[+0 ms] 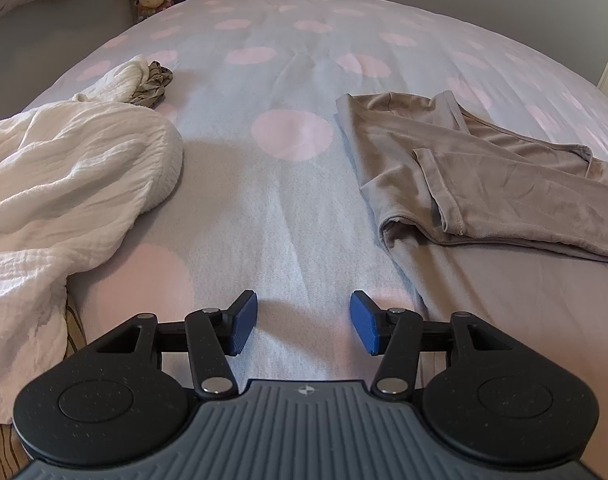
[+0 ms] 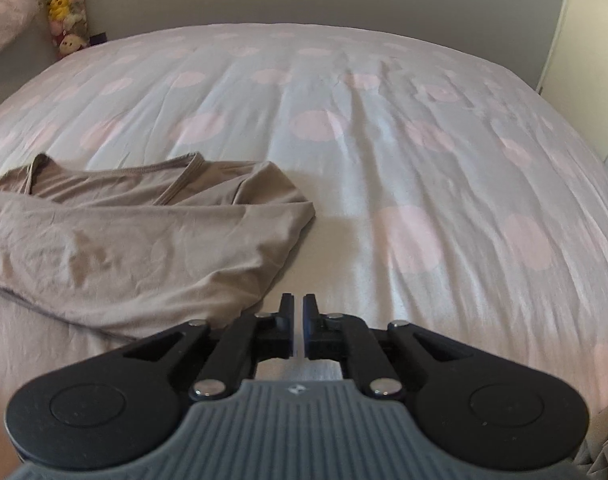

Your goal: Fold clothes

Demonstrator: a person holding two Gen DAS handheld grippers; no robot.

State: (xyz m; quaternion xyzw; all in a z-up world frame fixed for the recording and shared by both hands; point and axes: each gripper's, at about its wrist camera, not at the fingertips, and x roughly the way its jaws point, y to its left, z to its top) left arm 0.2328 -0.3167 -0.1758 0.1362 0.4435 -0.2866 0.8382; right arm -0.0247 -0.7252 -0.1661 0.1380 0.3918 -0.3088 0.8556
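Note:
A taupe long-sleeved top [image 1: 476,184] lies partly folded on the bed, to the right in the left wrist view, with one sleeve laid across its body. My left gripper [image 1: 304,322] hovers open over bare sheet to the left of the top, nothing between its blue pads [image 1: 243,320]. In the right wrist view the same top [image 2: 135,240] lies to the left, its neckline toward the far side. My right gripper [image 2: 298,320] is shut with nothing in it, just past the top's near right edge.
A crumpled white garment [image 1: 63,192] is piled at the left, with a small striped cloth [image 1: 151,84] behind it. The bed sheet [image 2: 384,140] is pale blue with pink dots. Plush toys [image 2: 63,8] and a pillow [image 2: 7,16] sit at the far left corner. A door [image 2: 584,60] stands at right.

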